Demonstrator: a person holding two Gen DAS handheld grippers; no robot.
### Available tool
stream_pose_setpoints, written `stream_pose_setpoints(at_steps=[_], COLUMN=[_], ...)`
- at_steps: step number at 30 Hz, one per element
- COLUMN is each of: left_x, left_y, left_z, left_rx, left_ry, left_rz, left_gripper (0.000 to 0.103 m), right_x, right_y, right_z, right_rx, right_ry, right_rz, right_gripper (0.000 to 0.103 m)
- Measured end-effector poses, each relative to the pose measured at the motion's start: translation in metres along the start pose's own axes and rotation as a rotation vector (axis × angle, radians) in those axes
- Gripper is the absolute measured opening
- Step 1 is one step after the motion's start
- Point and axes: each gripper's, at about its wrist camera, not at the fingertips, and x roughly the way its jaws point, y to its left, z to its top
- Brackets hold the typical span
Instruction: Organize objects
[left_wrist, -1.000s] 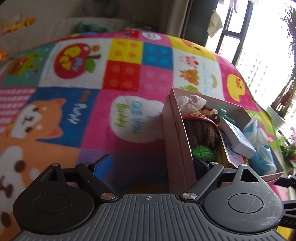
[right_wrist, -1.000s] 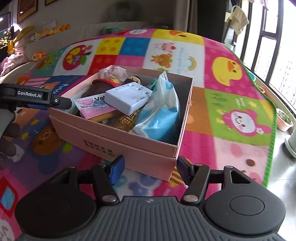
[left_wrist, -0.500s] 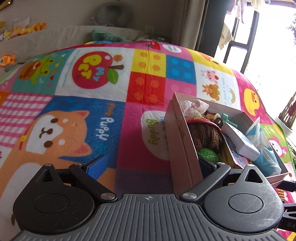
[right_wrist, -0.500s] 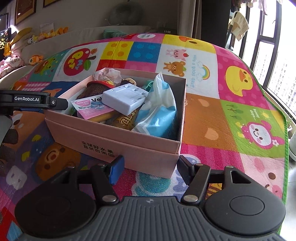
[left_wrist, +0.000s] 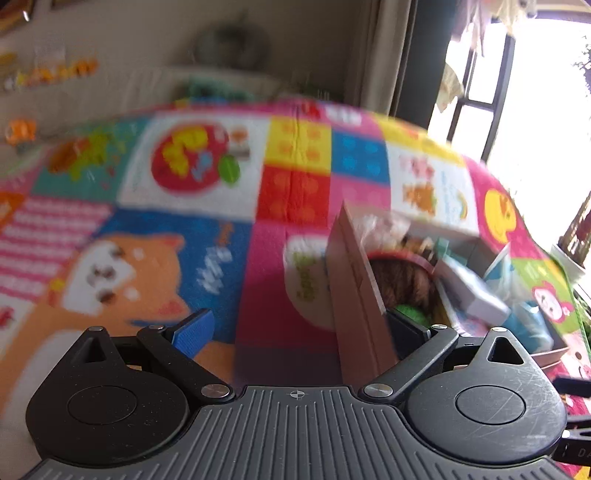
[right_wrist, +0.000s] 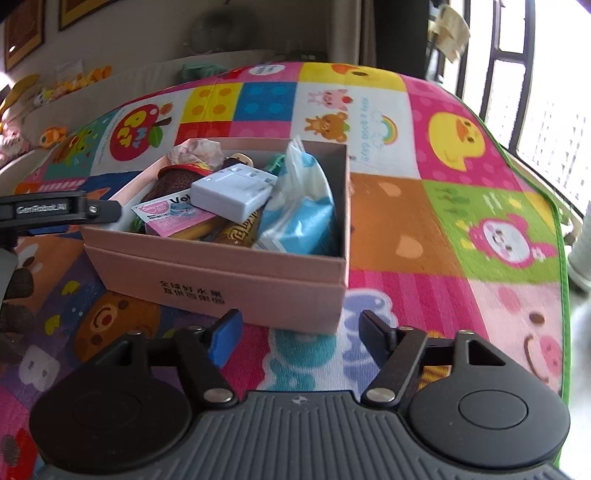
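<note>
Right wrist view: pink cardboard box (right_wrist: 236, 273) printed with Chinese characters, centre frame, is holding a white plastic adapter (right_wrist: 232, 192); right gripper (right_wrist: 299, 332) jaws opening, empty; "GenRobot.AI" left gripper (right_wrist: 92, 210) spread wide astride box wall.

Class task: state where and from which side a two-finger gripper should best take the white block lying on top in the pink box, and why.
Probably from above, closing across the two long side faces of the white block. It lies flat, topmost in the pink box; those faces are parallel and exposed, while the blue packet crowds its right end.

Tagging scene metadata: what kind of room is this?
Most likely a home living room with a children's play area: a cartoon play mat covers the floor, a sofa holds small toys, and framed pictures hang above.
</note>
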Motion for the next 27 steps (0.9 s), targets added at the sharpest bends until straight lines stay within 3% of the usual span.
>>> stream_pose_setpoints(at_steps=[3,6,8,11,13,18,23,27], left_x=[-0.041,-0.066,-0.077,-0.076,-0.074,-0.060,-0.053,-0.051], left_y=[-0.002,-0.011,-0.020,-0.031,-0.037,-0.052,-0.055,-0.056], left_z=[-0.008,-0.032,-0.056,-0.084,-0.095,-0.095,-0.091,-0.090], left_rx=[0.013,0.064,0.106,0.126,0.145,0.195,0.167,0.164], left_ry=[-0.061,0.041,0.101,0.169,0.137,0.159,0.152,0.152], left_rz=[-0.035,-0.129,-0.142,-0.124,-0.077,0.021,0.055,0.061], left_gripper=[0.100,0.100,0.100,0.100,0.100,0.102,0.102,0.102], right_x=[-0.012,-0.021,-0.025,-0.034,-0.037,-0.029,-0.019,-0.017], right_y=[-0.002,0.003,0.006,0.014,0.015,0.010,0.005,0.002], right_z=[-0.014,-0.034,-0.047,-0.060,-0.063,-0.057,-0.057,-0.056], right_rx=[0.038,0.045,0.052,0.010,0.016,0.014,0.031,0.046], right_ry=[0.025,0.076,0.109,0.093,0.077,0.055,-0.019,-0.028], right_rz=[0.007,0.011,0.013,-0.022,-0.036,-0.030,-0.042,-0.052], right_gripper=[0.083,0.091,0.103,0.103,0.103,0.103,0.103,0.103])
